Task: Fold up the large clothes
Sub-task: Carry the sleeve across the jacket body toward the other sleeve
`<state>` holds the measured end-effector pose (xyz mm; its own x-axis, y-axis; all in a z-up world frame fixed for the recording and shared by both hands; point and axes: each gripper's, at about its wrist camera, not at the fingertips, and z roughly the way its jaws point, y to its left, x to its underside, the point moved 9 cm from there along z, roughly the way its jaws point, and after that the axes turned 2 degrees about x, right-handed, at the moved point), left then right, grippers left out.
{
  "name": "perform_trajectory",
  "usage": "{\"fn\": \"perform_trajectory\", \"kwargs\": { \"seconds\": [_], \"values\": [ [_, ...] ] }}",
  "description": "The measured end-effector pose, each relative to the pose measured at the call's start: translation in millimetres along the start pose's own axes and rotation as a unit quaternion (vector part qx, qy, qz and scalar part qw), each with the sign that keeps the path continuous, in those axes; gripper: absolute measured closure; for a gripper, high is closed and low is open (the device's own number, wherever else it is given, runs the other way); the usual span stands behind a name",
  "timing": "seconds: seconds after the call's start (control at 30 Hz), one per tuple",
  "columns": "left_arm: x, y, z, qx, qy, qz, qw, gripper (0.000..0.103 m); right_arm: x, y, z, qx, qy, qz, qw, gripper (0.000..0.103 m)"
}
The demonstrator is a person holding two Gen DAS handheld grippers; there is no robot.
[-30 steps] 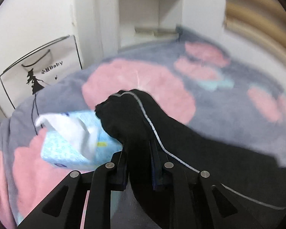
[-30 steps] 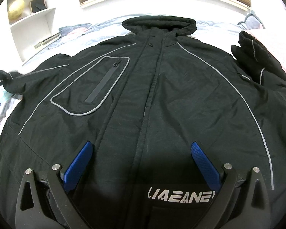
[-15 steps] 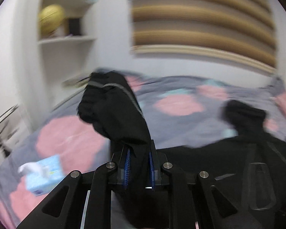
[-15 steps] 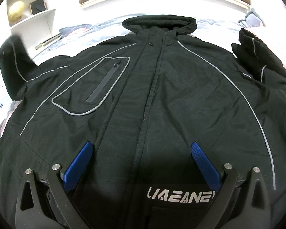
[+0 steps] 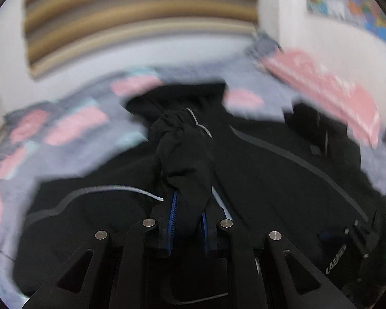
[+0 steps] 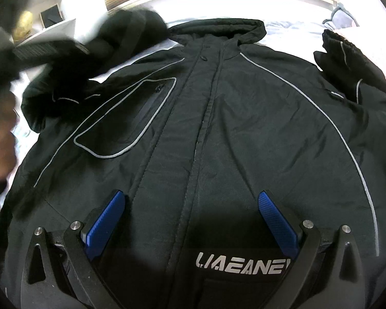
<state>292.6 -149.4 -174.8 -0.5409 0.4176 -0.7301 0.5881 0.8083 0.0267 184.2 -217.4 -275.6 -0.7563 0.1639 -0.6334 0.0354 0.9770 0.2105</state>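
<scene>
A large black jacket (image 6: 218, 134) with grey piping lies face up on the bed, hood toward the far wall. My left gripper (image 5: 187, 216) is shut on the jacket's left sleeve cuff (image 5: 185, 152) and holds it raised over the jacket's body (image 5: 283, 180). In the right wrist view that sleeve (image 6: 110, 41) shows blurred at the upper left, above the chest pocket (image 6: 131, 126). My right gripper (image 6: 190, 219) is open and empty just above the jacket's lower front, near the white logo (image 6: 242, 264). The other sleeve (image 6: 347, 61) lies folded at the right.
The bed has a grey cover with pink flowers (image 5: 64, 128). A pink pillow (image 5: 329, 87) lies at the far right. White shelves (image 6: 51, 20) stand at the far left, and a striped wood headboard (image 5: 141, 18) is behind the bed.
My left gripper has swung the sleeve cuff from the bed's left side, by the tissue box, up and over toward the jacket's body. The right gripper has stayed still and open.
</scene>
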Motion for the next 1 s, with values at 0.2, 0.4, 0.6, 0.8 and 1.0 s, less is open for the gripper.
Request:
{"fn": "perform_trajectory", "kwargs": {
  "seconds": [0.2,0.4,0.6,0.8,1.0],
  "values": [
    [39,-19,53,0.056,0.084,-0.017,0.9948,0.056,0,0,0,-0.007,-0.001,0.006,1.000,0.000],
    [15,-7,-3,0.171,0.056,-0.093,0.9793,0.041,-2,-1,-6,-0.008,0.023,0.010,1.000,0.000],
    [-6,19,-44,0.150,0.011,-0.096,0.9840,0.041,-52,-5,-44,-0.023,0.028,0.014,0.999,0.000],
    [7,65,-59,0.083,0.000,-0.121,0.9891,0.041,-122,8,-22,-0.036,0.018,0.015,0.999,0.000],
    [24,101,-61,0.072,0.004,-0.159,0.9847,0.041,-130,14,56,-0.031,0.070,0.048,0.996,0.017]
  ]
}}
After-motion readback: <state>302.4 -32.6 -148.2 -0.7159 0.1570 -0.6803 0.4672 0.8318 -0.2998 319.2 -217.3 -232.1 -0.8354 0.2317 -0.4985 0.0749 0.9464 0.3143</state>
